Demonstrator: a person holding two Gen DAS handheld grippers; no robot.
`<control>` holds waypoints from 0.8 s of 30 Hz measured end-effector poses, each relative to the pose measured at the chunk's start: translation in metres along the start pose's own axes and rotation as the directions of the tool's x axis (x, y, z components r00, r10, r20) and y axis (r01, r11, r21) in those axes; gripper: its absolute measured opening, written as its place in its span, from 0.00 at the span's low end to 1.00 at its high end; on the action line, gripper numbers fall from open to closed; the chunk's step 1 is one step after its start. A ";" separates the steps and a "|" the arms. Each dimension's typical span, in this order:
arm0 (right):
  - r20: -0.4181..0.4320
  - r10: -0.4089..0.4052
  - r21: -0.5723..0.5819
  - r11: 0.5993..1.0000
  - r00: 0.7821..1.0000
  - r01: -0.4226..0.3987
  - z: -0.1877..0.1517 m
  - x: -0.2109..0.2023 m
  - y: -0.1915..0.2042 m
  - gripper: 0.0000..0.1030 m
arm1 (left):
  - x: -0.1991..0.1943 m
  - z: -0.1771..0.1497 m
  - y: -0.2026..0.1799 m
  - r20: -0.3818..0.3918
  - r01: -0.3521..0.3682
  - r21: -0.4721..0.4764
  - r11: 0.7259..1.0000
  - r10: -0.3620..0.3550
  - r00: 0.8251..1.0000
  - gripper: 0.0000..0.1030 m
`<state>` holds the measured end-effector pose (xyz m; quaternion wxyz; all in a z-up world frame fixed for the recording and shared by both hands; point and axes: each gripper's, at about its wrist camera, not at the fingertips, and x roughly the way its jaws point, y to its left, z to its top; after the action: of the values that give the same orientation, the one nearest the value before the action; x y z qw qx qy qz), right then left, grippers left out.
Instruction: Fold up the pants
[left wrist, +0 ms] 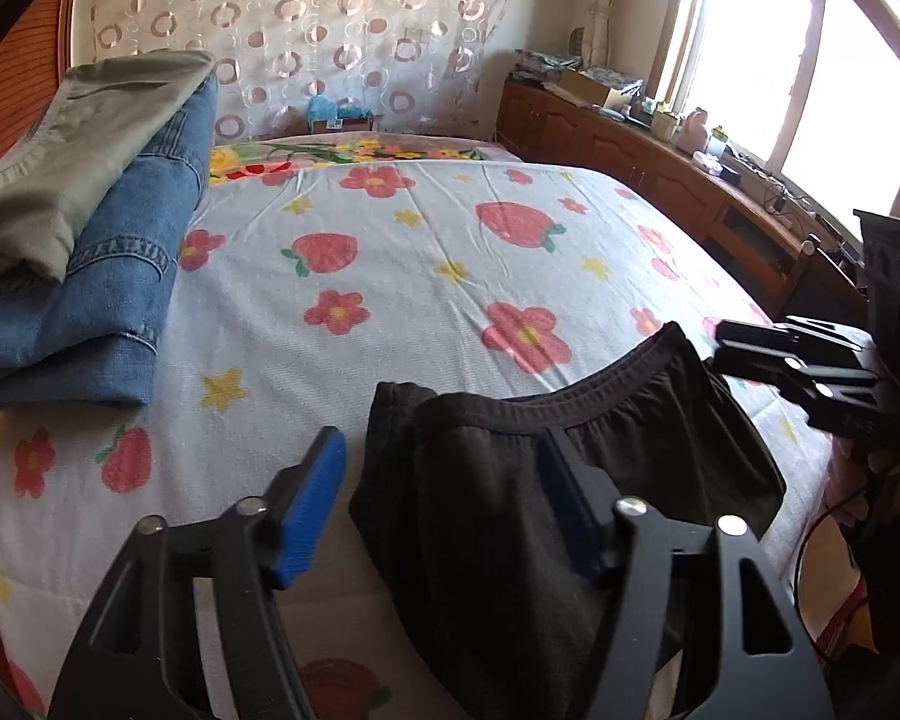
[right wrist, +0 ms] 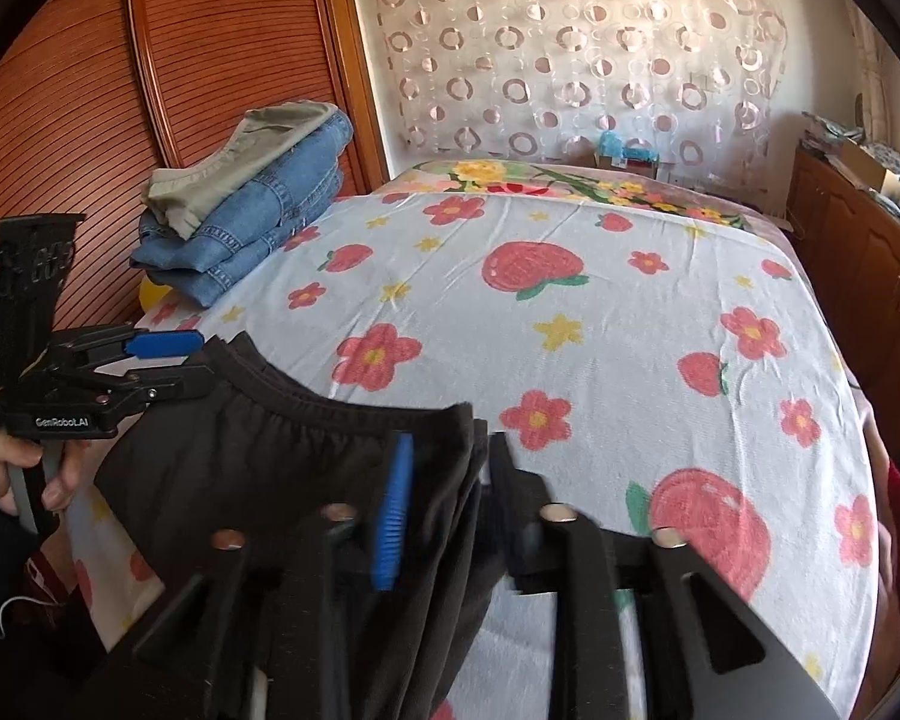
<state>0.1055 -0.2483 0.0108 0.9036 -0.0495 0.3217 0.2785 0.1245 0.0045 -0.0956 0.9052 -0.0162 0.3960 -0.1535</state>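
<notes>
Black pants [left wrist: 510, 480] lie bunched at the near edge of the bed [left wrist: 426, 252], between the spread jaws of your left hand-held gripper [left wrist: 444, 492], ungripped. Your right hand-held gripper [right wrist: 444, 516] straddles the waistband corner; whether it pinches, I cannot tell. You're mid-regrasp: take both corners, then spread flat.

— From my end, the soft black pants with a gathered waistband [left wrist: 510, 480] read plain black. The bedsheet?

— My feed shows a white cotton bedsheet [right wrist: 570, 312] printed with red flowers, strawberries, yellow stars. I see folded blue denim jeans [right wrist: 258, 222] under folded olive-green trousers [right wrist: 240, 162].

— And blue ribbed pads [left wrist: 309, 510] on black fingers.
</notes>
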 end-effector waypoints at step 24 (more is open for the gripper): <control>-0.067 -0.052 0.030 0.998 0.996 0.054 -0.019 0.008 -0.003 0.46 | 0.018 -0.009 0.005 -0.041 -0.048 0.008 0.999 0.048 0.998 0.69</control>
<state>0.1020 -0.2524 -0.0093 0.9003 -0.0529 0.3542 0.2475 0.1311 0.0047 -0.1158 0.9004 -0.0006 0.4142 -0.1333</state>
